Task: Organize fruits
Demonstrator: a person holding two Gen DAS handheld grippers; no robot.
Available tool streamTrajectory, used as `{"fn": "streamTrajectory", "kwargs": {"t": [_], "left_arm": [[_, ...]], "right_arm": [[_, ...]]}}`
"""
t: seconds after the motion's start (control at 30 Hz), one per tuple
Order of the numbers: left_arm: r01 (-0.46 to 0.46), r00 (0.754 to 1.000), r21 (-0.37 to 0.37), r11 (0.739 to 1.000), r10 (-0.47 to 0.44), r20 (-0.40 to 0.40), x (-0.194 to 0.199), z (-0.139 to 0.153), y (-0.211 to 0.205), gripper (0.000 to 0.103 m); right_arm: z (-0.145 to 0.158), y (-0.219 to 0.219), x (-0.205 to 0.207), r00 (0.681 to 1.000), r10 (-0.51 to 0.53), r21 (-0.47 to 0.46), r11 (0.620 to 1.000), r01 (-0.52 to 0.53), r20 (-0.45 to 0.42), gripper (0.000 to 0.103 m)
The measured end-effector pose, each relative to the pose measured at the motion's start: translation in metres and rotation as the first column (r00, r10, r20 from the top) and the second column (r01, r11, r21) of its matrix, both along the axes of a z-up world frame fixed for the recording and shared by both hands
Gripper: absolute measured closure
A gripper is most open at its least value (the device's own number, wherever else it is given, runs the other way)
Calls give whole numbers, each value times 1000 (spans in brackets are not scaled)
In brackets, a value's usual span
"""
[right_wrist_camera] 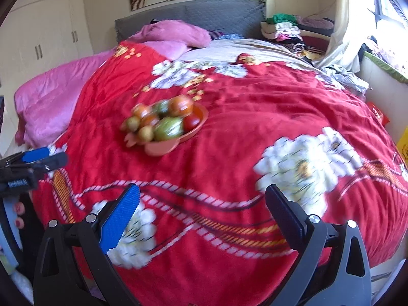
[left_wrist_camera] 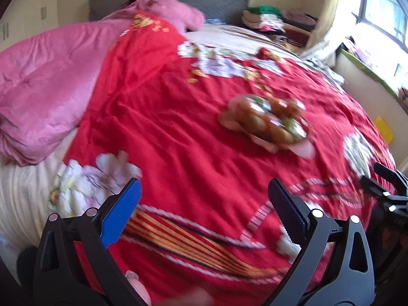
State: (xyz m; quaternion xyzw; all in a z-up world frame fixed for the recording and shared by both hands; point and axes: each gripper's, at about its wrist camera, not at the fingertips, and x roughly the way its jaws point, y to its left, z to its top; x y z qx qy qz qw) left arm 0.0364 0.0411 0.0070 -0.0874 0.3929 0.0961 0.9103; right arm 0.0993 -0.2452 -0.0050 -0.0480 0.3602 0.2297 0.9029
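A shallow orange-pink bowl [right_wrist_camera: 163, 148] piled with several fruits [right_wrist_camera: 165, 117], orange, green and red, sits on a red flowered quilt [right_wrist_camera: 229, 117] in the middle of a bed. It also shows, blurred, in the left wrist view [left_wrist_camera: 267, 125]. My left gripper [left_wrist_camera: 204, 193] is open and empty, well short of the bowl. My right gripper [right_wrist_camera: 202, 199] is open and empty, also short of the bowl. The left gripper shows at the left edge of the right wrist view [right_wrist_camera: 38, 158]; the right gripper shows at the right edge of the left wrist view [left_wrist_camera: 382, 181].
A pink duvet [left_wrist_camera: 46, 84] is heaped on the bed's left side. A grey headboard [right_wrist_camera: 204, 17] is at the back. Folded clothes [right_wrist_camera: 283, 28] are piled at the back right. A window and sill [right_wrist_camera: 382, 58] are on the right.
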Motion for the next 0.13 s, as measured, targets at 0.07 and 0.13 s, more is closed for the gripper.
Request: {"fn": "streamTrajectory", "kwargs": {"t": [0.07, 0.13], "left_arm": [[-62, 998, 17, 998, 62, -2, 15, 2, 35, 10], [-120, 993, 56, 991, 120, -4, 36, 1, 70, 10]], "right_arm": [[9, -17, 24, 998, -51, -12, 999, 52, 24, 5], [18, -40, 65, 991, -125, -37, 991, 127, 55, 5]]}}
